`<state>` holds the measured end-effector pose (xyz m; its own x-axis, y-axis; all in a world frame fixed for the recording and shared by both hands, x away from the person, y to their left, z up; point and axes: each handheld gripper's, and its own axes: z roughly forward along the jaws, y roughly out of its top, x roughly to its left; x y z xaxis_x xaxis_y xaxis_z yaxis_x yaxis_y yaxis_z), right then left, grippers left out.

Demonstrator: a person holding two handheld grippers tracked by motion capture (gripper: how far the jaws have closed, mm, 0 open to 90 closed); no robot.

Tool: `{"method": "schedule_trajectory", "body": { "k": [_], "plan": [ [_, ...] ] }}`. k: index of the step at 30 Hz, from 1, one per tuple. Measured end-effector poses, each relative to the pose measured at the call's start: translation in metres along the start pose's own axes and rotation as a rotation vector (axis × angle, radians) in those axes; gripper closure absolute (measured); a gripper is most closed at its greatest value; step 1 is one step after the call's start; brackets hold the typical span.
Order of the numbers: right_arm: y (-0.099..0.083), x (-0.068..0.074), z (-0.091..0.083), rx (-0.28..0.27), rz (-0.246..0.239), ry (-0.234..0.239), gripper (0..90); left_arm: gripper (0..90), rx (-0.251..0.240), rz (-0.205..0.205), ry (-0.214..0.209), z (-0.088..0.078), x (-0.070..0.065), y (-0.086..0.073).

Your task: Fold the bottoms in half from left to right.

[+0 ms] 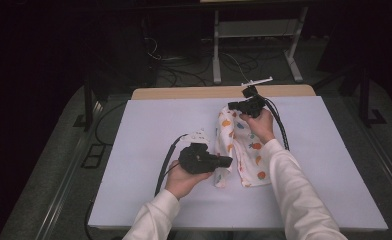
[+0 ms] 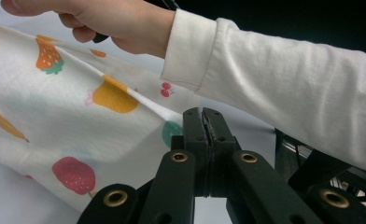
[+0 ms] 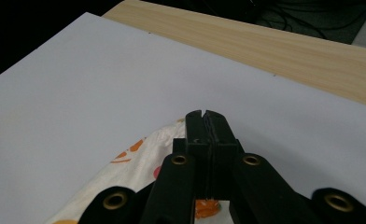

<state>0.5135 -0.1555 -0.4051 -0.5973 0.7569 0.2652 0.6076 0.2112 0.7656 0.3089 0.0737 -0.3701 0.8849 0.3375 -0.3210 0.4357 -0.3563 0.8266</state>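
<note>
Nearest to the person, the left gripper (image 1: 226, 161) is at the near end of the fruit-print cloth (image 1: 239, 145), held by the left hand (image 1: 181, 181). In the left gripper view its jaws are pressed together, and the cloth (image 2: 78, 116) rises up to them in a stretched fold, so I judge that they pinch the near edge of the cloth, though the pinched part itself is hidden behind the jaws.

The cloth lies in the middle of the white table cover (image 1: 149, 130), as a long, narrow, crumpled strip that runs from the near side to the far side. It is not flat; its edges are rolled inward.

Farther away, the right gripper (image 1: 232, 106) is at the far end of the cloth, held by the right hand (image 1: 259, 122). In the right gripper view its jaws also stand closed, with the cloth (image 3: 139, 158) coming out from under them, so it seems to grip the far corner. Behind it shows the bare wooden edge of the table (image 1: 219, 92).

The step in hand, as I judge it, is holding the cloth by its two ends in order to spread or fold it. The next move calls for both grippers to keep their pinch firm and to move together, pulling the ends apart evenly so the fabric opens without slipping out of either jaw.
</note>
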Motion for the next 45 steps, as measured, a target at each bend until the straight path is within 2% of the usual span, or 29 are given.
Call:
{"method": "schedule_trajectory", "body": {
  "k": [6, 11, 25, 30, 32, 36, 45],
  "plan": [
    [-0.003, -0.002, -0.004, 0.004, -0.001, 0.0, 87.8, 89.0, 0.016, 0.003, -0.011, 0.01, -0.002, 0.003],
    [-0.007, -0.004, -0.003, 0.032, -0.039, -0.012, 87.8, 89.0, 0.036, 0.004, -0.023, 0.022, -0.004, 0.003],
    [-0.005, -0.017, -0.01, 0.031, -0.023, 0.014, 87.8, 89.0, 0.064, 0.01, -0.044, 0.05, -0.006, 0.01],
    [-0.005, -0.026, -0.011, 0.038, 0.003, 0.051, 87.8, 89.0, 0.08, 0.002, -0.056, 0.067, -0.005, 0.012],
    [-0.005, -0.03, -0.011, 0.057, -0.001, 0.051, 87.8, 89.0, 0.086, -0.004, -0.064, 0.075, -0.006, 0.012],
    [-0.005, -0.038, -0.015, 0.058, 0.005, 0.054, 87.8, 89.0, 0.101, -0.01, -0.063, 0.089, -0.006, 0.012],
    [-0.006, -0.046, -0.017, 0.085, -0.004, 0.052, 87.8, 89.0, 0.139, -0.036, -0.048, 0.119, -0.006, 0.017]
  ]
}}
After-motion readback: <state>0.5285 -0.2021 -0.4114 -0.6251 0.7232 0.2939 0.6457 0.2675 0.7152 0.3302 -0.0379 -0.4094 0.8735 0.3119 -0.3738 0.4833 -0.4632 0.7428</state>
